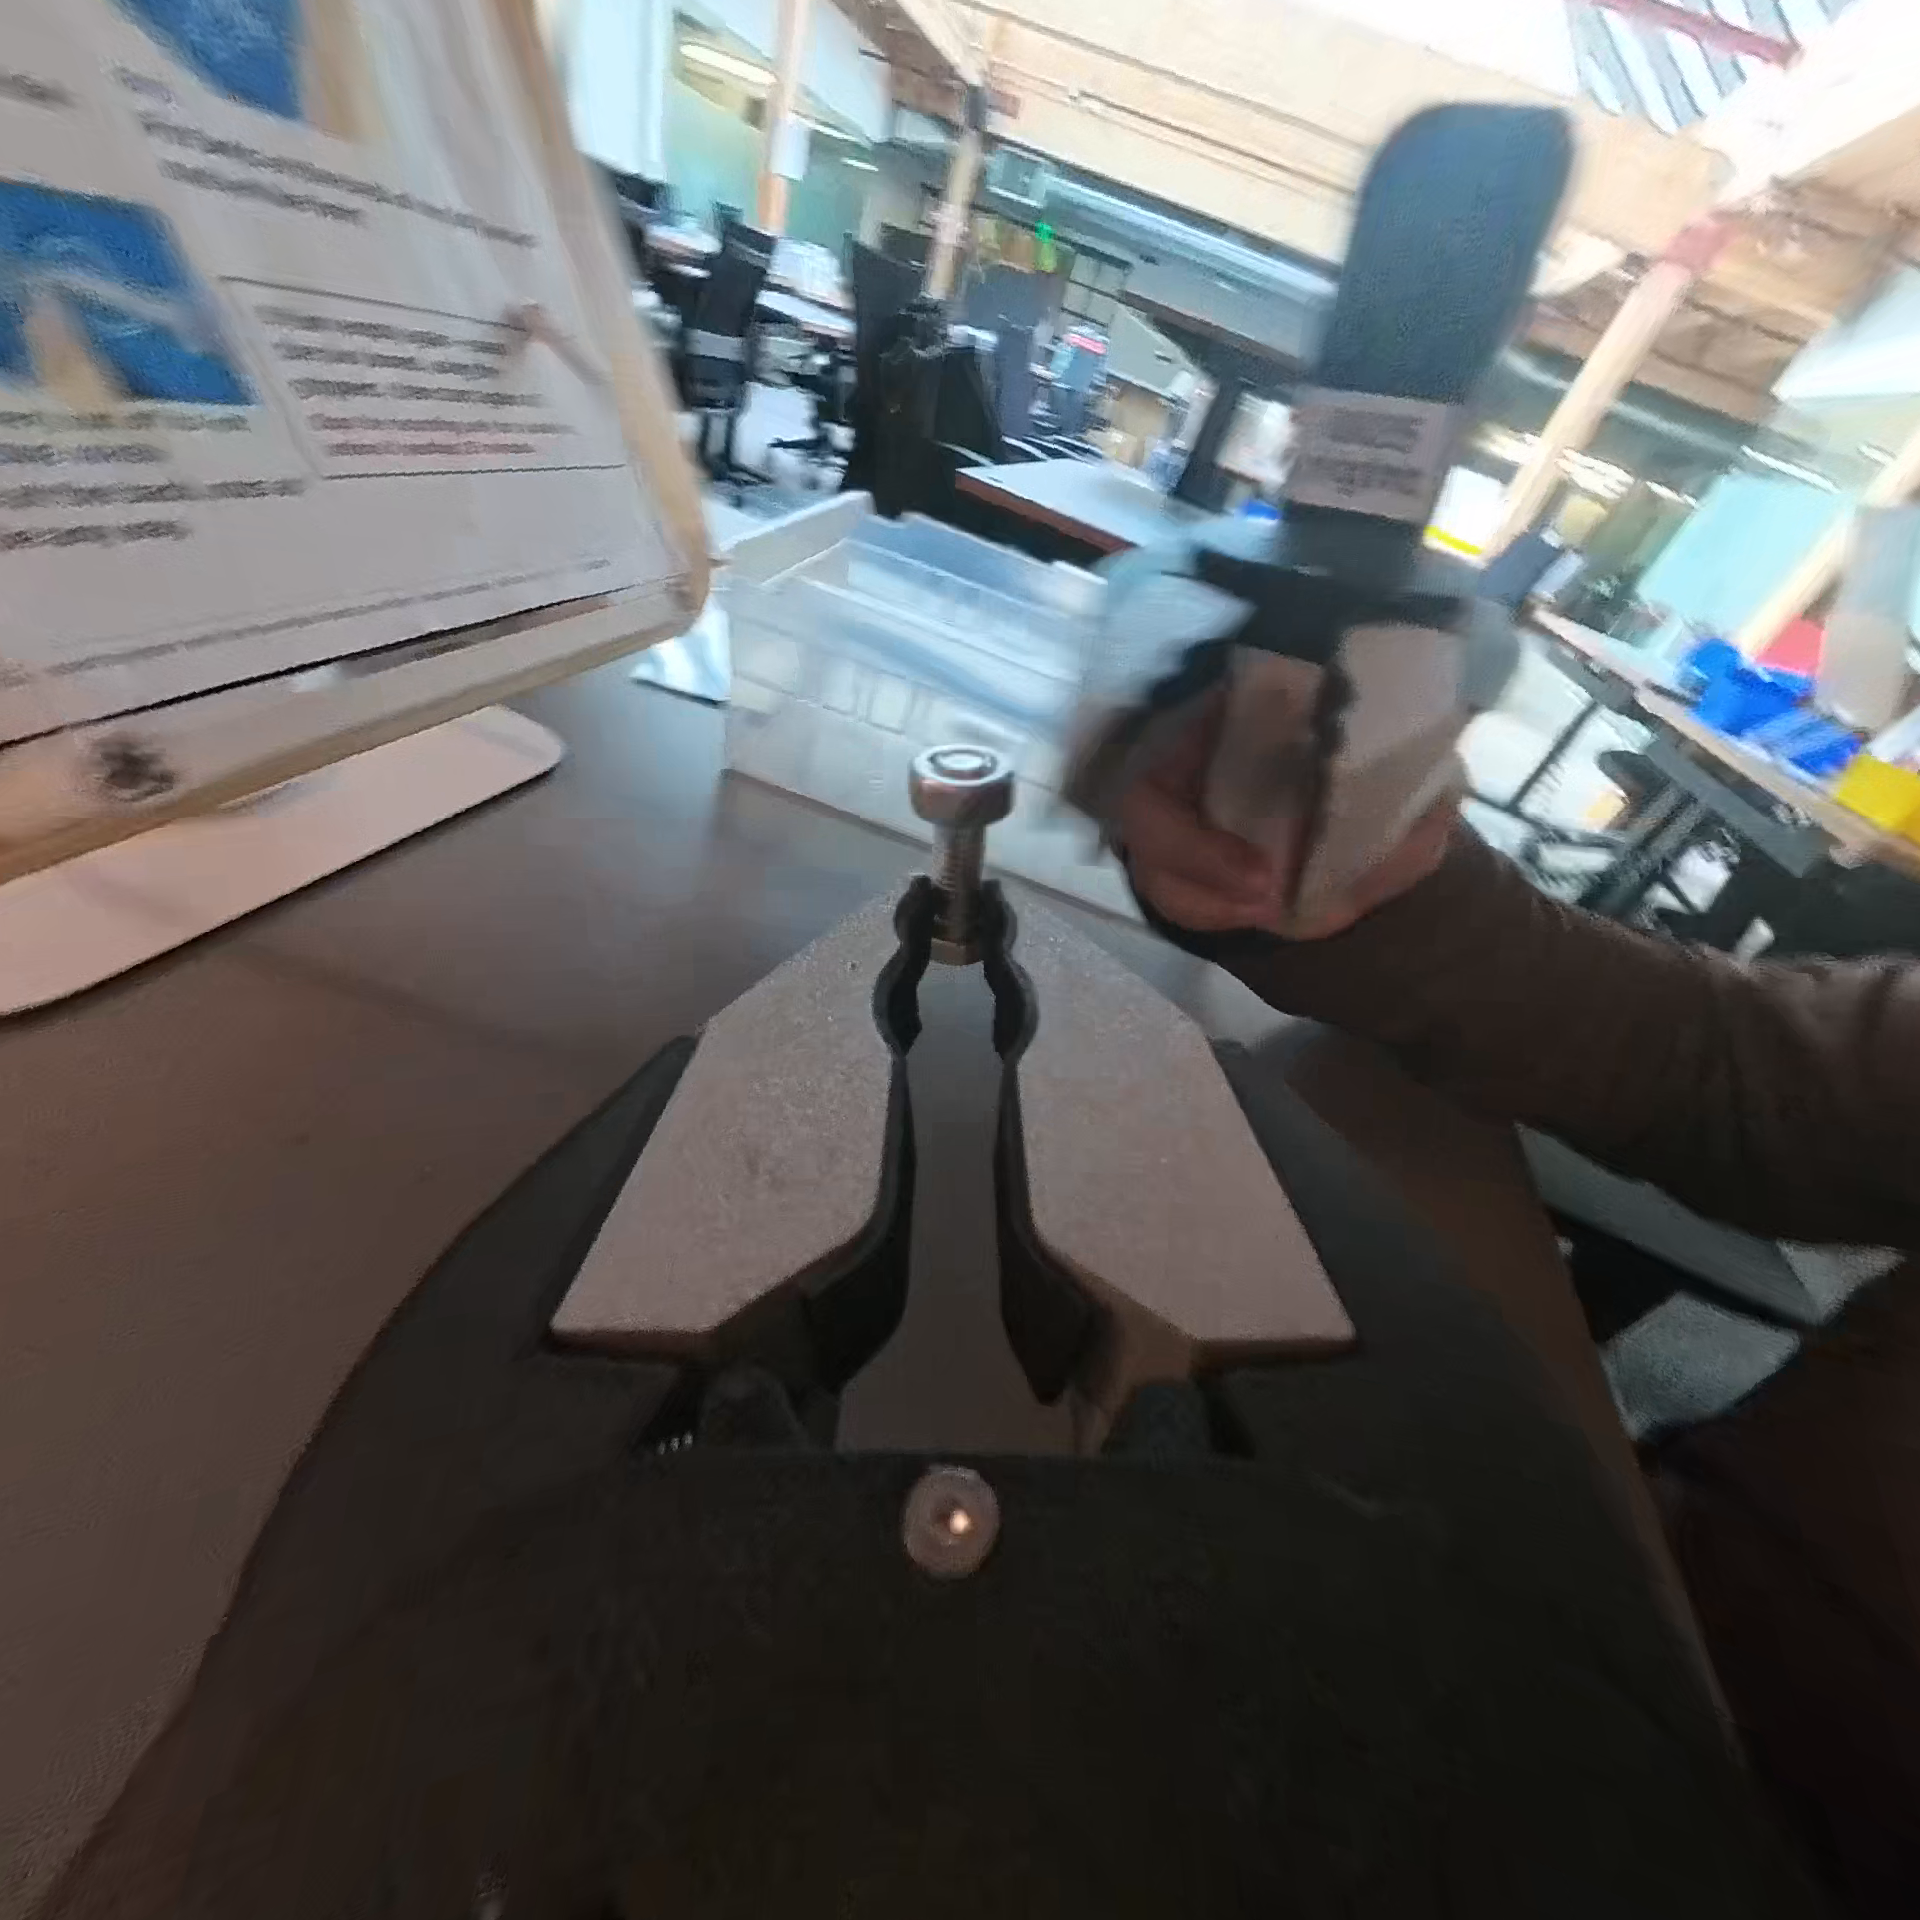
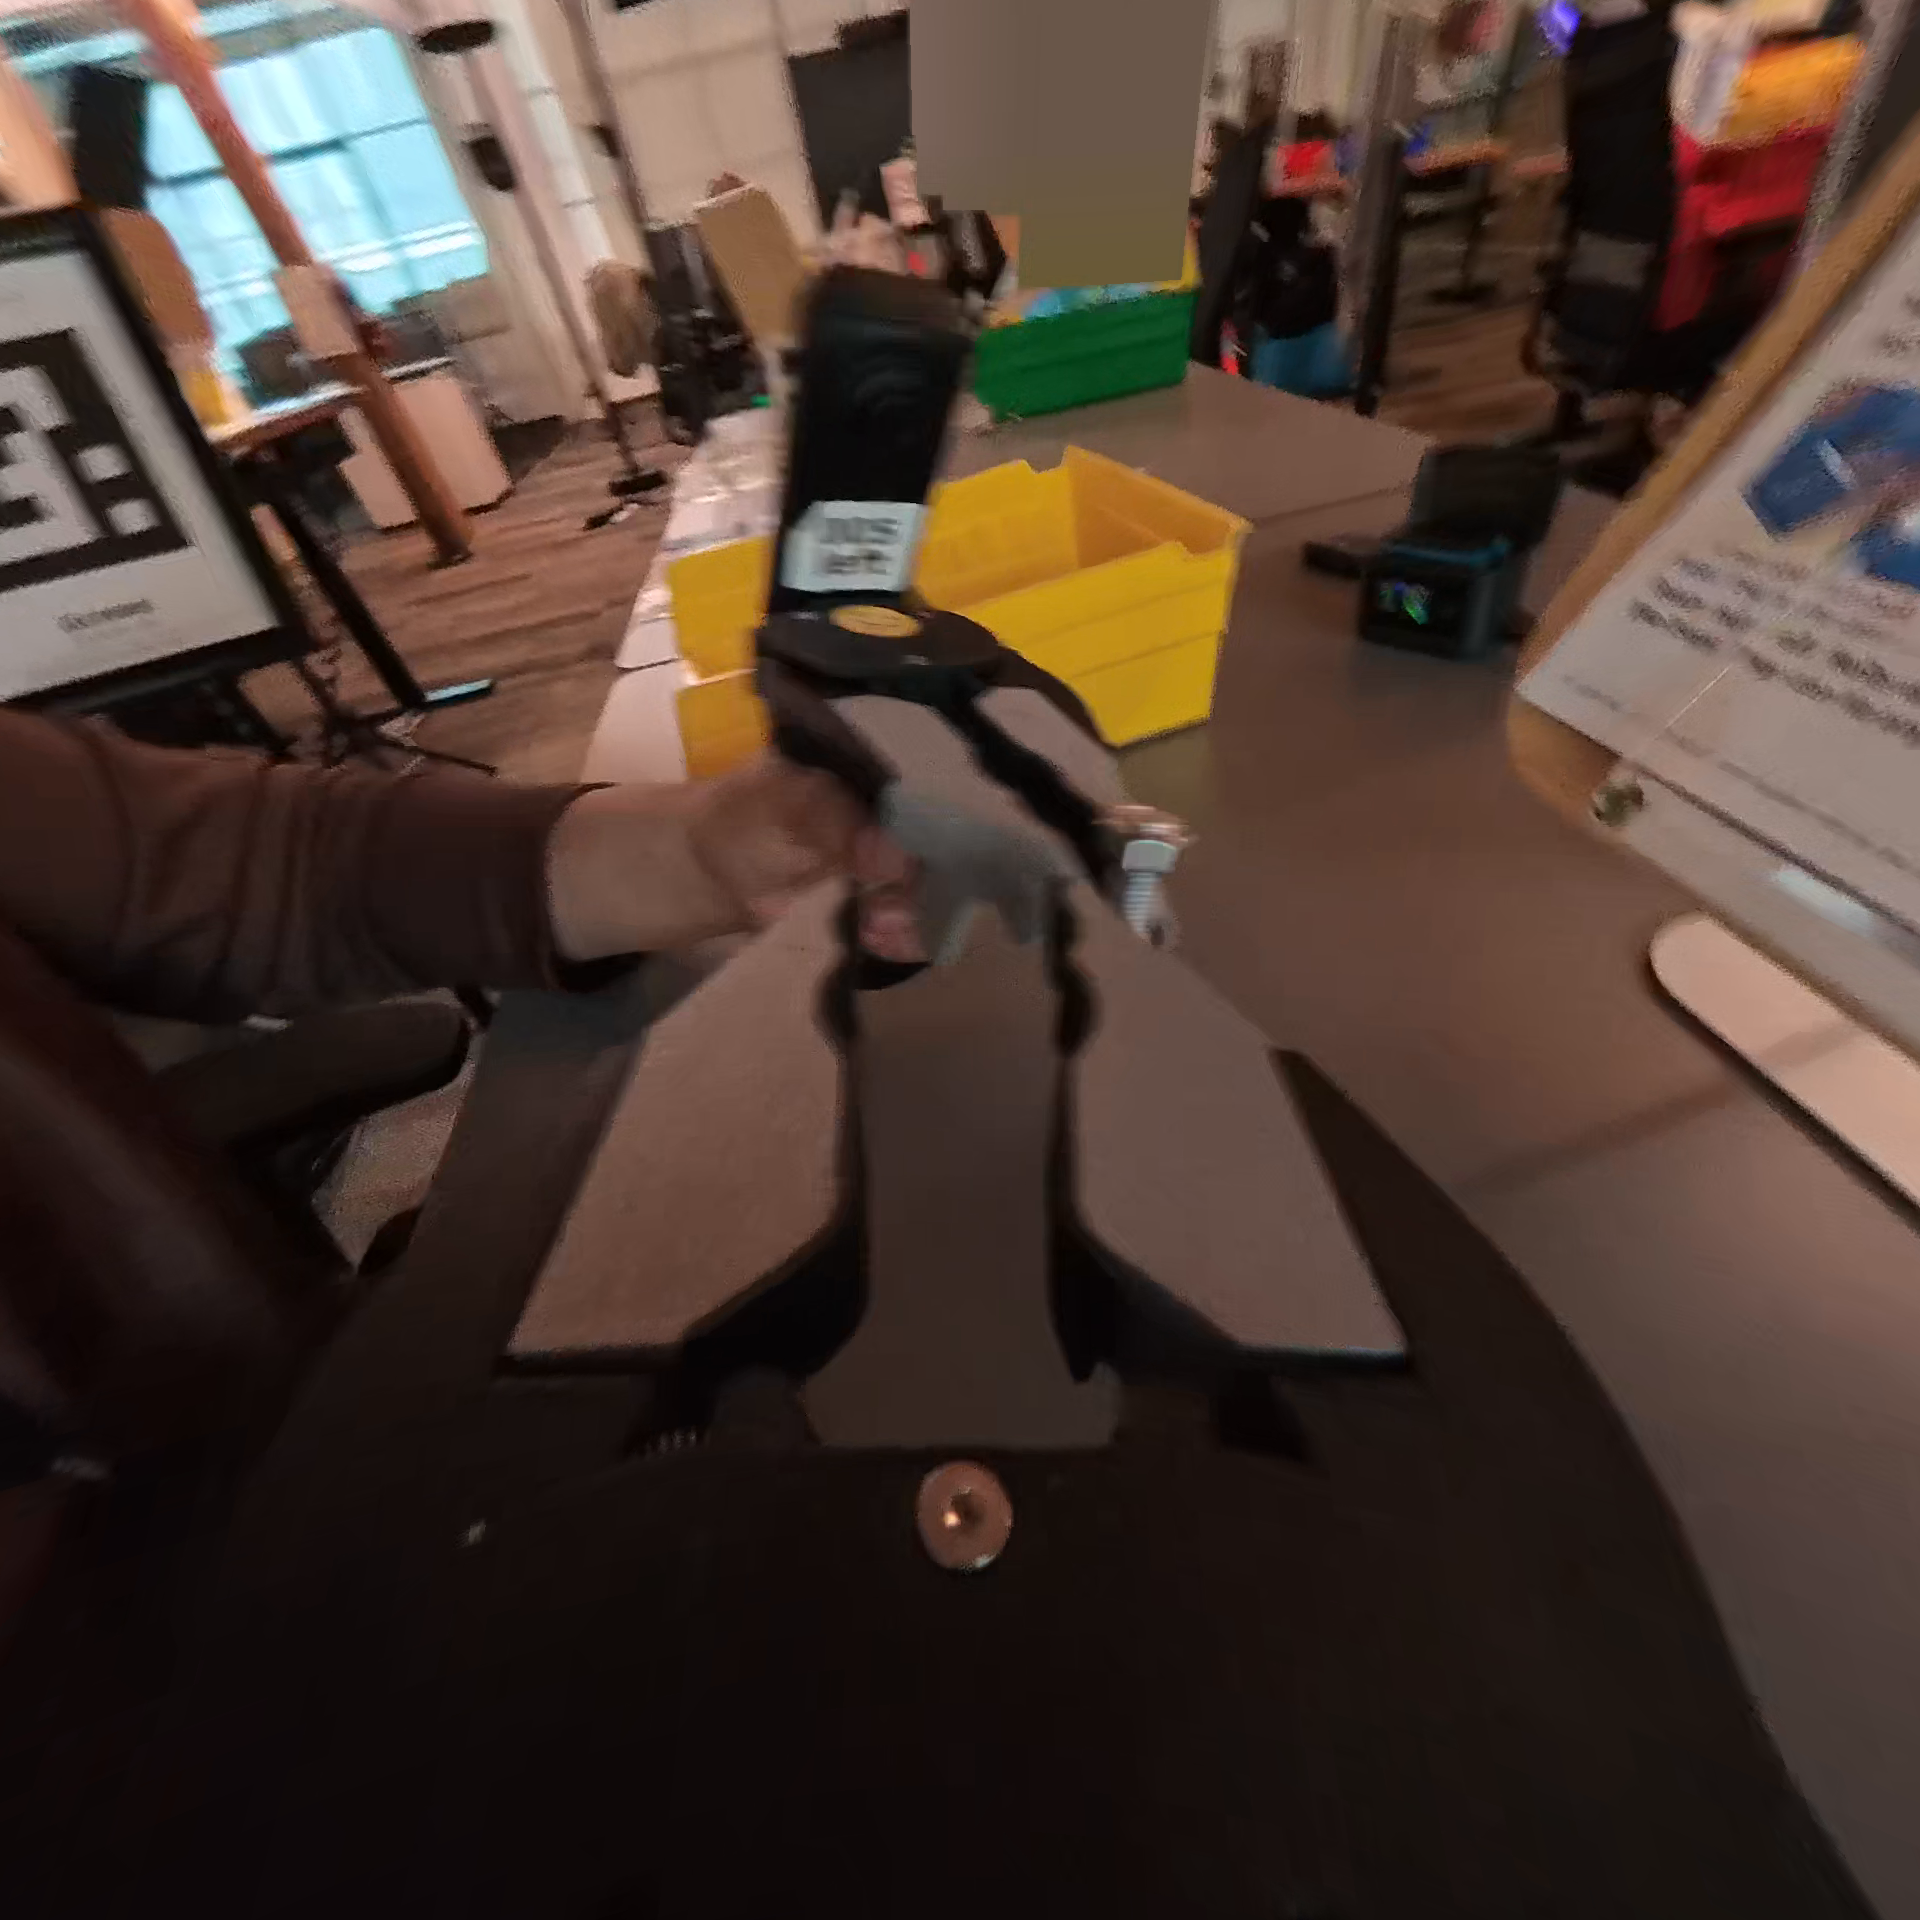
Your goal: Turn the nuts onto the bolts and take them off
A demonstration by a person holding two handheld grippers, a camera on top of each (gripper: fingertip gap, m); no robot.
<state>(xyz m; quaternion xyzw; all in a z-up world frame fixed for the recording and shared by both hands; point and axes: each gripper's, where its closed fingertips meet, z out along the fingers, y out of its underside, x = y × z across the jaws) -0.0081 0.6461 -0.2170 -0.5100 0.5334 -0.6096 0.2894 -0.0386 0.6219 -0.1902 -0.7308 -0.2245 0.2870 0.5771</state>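
My left gripper is shut on a steel bolt and holds it upright above the dark table. The bolt's socket head is on top, and a nut sits on the thread at the fingertips. In the right wrist view the left gripper shows ahead, held by a hand, with the bolt at its tips. My right gripper is open and empty, just short of the bolt. It also shows blurred in the left wrist view, to the right of the bolt.
A wooden stand with a printed sheet stands close on the left, and it shows on the right in the right wrist view. Clear plastic bins sit behind the bolt. Yellow bins and a small black device are farther along the table. Spacing between my two grippers at the tips: around 4 centimeters.
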